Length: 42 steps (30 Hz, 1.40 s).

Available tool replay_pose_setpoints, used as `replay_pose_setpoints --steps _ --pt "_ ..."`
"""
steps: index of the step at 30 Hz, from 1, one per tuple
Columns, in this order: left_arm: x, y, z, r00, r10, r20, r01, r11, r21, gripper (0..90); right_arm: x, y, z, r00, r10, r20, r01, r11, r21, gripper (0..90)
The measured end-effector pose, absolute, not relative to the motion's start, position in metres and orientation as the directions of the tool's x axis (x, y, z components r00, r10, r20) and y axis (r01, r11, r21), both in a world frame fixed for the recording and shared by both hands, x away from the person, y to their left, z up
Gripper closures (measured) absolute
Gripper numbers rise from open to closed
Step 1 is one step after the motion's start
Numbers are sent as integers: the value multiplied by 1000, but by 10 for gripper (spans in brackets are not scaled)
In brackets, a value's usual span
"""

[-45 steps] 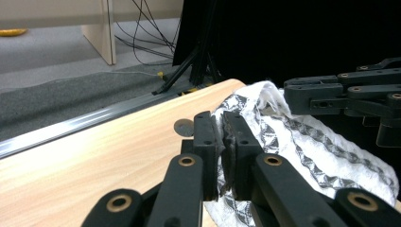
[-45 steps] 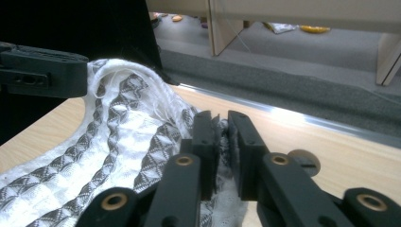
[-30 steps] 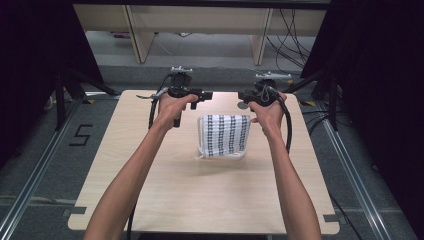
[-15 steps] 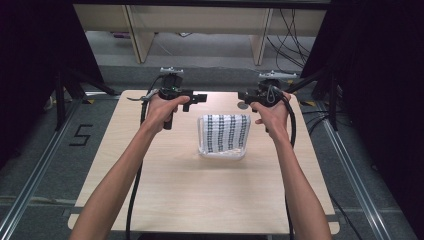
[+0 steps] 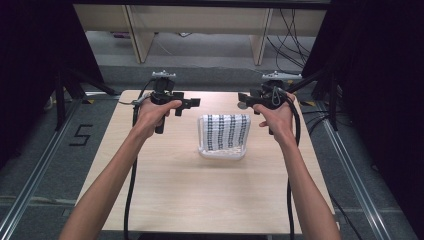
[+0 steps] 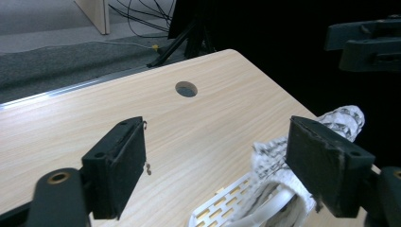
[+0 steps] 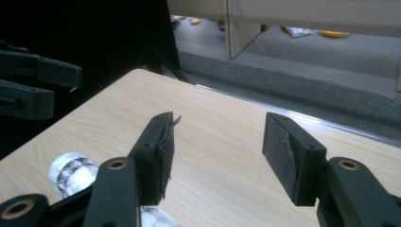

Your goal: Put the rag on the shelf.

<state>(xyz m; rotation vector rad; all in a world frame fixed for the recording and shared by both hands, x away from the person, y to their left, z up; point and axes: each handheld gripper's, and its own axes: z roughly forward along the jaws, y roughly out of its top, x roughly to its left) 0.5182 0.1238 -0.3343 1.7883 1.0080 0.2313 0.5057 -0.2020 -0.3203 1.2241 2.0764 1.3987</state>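
A white slotted basket [image 5: 222, 151] sits mid-table, holding a black-and-white patterned cloth [image 5: 225, 131]. My left gripper [image 5: 192, 103] hovers just left of the basket's far end, jaws pointing right. My right gripper [image 5: 244, 100] hovers at its far right, jaws pointing left. In the left gripper view the left gripper [image 6: 217, 158] is open and holds nothing, with the cloth [image 6: 343, 120] and basket rim [image 6: 226, 206] beyond its right jaw. In the right gripper view the right gripper [image 7: 217, 153] is open and holds nothing, with the cloth [image 7: 71, 172] at lower left.
The wooden table [image 5: 210, 195] has a cable hole [image 6: 186, 88] near its far corner. Black curtains flank both sides. Cables trail from each gripper down over the table's near edge. Wooden furniture legs and floor wires lie beyond the far edge.
Both hands have drifted slightly apart, the left gripper a little to the left and the right a little to the right. Both stay open. The basket has not moved.
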Motion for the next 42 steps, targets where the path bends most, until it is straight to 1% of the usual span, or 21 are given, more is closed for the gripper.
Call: replay_pose_setpoints --steps 5,7,9,12,14,16,18,20,25,27,29,35,36,37,41,42 --pt "512 129 -333 634 706 -314 524 -93 847 195 501 -205 -321 -562 808 176 465 132 876 405" --pt "511 130 -334 635 708 -309 521 -97 848 195 500 -205 -321 -561 805 190 470 121 874 400" --pt "509 132 -335 628 726 -281 515 -117 849 195 496 -205 -320 -569 800 192 470 125 874 383" --pt "508 134 -336 630 715 -303 526 -105 844 194 494 -206 -319 -577 797 179 456 132 880 368" --pt "506 135 -336 634 711 -304 521 -103 847 190 490 -204 -319 -567 800 197 470 117 875 353" --pt "501 135 -337 644 702 -303 517 -107 849 189 487 -204 -318 -585 792 172 452 143 880 341" --pt "499 135 -337 648 699 -303 517 -112 849 189 485 -203 -317 -580 793 187 464 132 876 341" --pt "496 135 -338 652 697 -300 513 -114 851 185 483 -203 -318 -596 783 175 449 145 882 338" --pt "488 136 -337 656 698 -288 501 -118 857 183 476 -202 -319 -597 780 186 458 140 878 332" --pt "485 137 -337 660 691 -296 498 -107 861 181 474 -202 -320 -607 776 171 439 149 886 331" --pt "481 138 -337 662 686 -301 496 -101 862 181 470 -202 -319 -606 774 185 447 139 883 331" --pt "473 138 -339 661 681 -314 499 -88 862 180 462 -202 -318 -616 770 169 436 155 886 328" --pt "470 138 -339 664 677 -317 500 -87 862 180 462 -202 -319 -628 763 151 418 167 893 326" --pt "466 138 -339 668 673 -318 496 -84 865 180 458 -201 -319 -632 757 164 426 163 890 326" --pt "458 137 -341 676 669 -307 488 -95 867 179 451 -201 -320 -642 750 160 418 167 893 326" --pt "458 137 -341 676 669 -307 488 -95 867 177 449 -200 -320 -631 756 173 428 153 891 326"
